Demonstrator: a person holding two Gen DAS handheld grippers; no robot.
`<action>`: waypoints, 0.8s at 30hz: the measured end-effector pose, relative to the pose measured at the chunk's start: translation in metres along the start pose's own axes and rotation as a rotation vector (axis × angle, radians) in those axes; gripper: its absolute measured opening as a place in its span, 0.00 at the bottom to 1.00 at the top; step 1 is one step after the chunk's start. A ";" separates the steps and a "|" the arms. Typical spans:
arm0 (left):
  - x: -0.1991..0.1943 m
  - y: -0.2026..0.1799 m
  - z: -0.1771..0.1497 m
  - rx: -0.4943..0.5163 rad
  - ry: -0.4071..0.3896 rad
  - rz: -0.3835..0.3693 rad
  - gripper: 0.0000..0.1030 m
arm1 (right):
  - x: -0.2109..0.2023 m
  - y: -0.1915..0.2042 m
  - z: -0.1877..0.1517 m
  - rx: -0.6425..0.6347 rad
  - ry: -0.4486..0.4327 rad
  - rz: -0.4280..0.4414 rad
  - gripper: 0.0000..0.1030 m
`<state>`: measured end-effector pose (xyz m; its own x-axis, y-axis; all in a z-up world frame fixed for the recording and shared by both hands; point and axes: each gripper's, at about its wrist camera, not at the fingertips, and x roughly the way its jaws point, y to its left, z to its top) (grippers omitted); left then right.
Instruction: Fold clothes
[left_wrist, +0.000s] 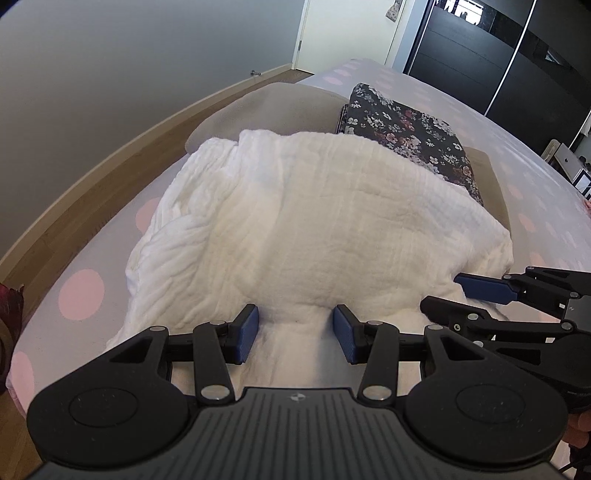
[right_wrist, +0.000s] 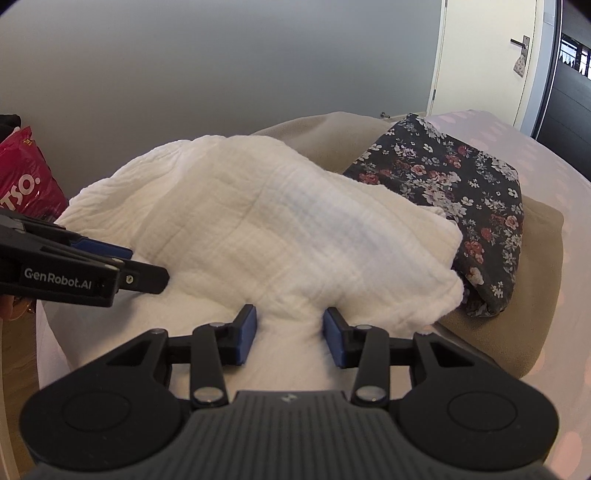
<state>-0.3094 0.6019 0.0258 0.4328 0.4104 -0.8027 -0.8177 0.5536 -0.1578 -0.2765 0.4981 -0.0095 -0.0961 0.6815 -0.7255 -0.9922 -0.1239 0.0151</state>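
A white crinkled muslin cloth (left_wrist: 295, 221) lies bunched on the bed, and its far edge drapes over a folded dark floral garment (left_wrist: 406, 136). My left gripper (left_wrist: 295, 332) is at the cloth's near edge, with a gathered fold pinched between its blue pads. My right gripper (right_wrist: 288, 332) holds the same near edge further right, where the fabric narrows into its pads (right_wrist: 248, 332). In the left wrist view the right gripper (left_wrist: 443, 293) enters from the right. In the right wrist view the left gripper (right_wrist: 147, 264) enters from the left, over the white cloth (right_wrist: 277, 221).
The floral garment (right_wrist: 461, 192) rests on a beige cloth (right_wrist: 535, 258) spread over the pink-dotted sheet (left_wrist: 81, 295). The wooden floor (left_wrist: 92, 184) and a grey wall are on the left. A red bag (right_wrist: 22, 177) stands at the left, with a door and a black wardrobe (left_wrist: 480, 48) behind.
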 end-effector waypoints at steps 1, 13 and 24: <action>-0.005 -0.001 0.001 0.007 -0.011 -0.005 0.42 | -0.005 -0.001 0.002 0.001 -0.011 0.004 0.43; -0.022 -0.001 0.045 0.055 -0.148 -0.055 0.42 | -0.037 -0.052 0.036 0.167 -0.134 0.006 0.42; 0.051 0.001 0.062 0.020 0.032 -0.008 0.42 | 0.030 -0.032 0.042 0.106 -0.040 0.015 0.42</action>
<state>-0.2651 0.6683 0.0200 0.4270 0.3825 -0.8194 -0.8063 0.5712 -0.1535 -0.2512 0.5523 -0.0030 -0.1125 0.7084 -0.6968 -0.9932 -0.0591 0.1003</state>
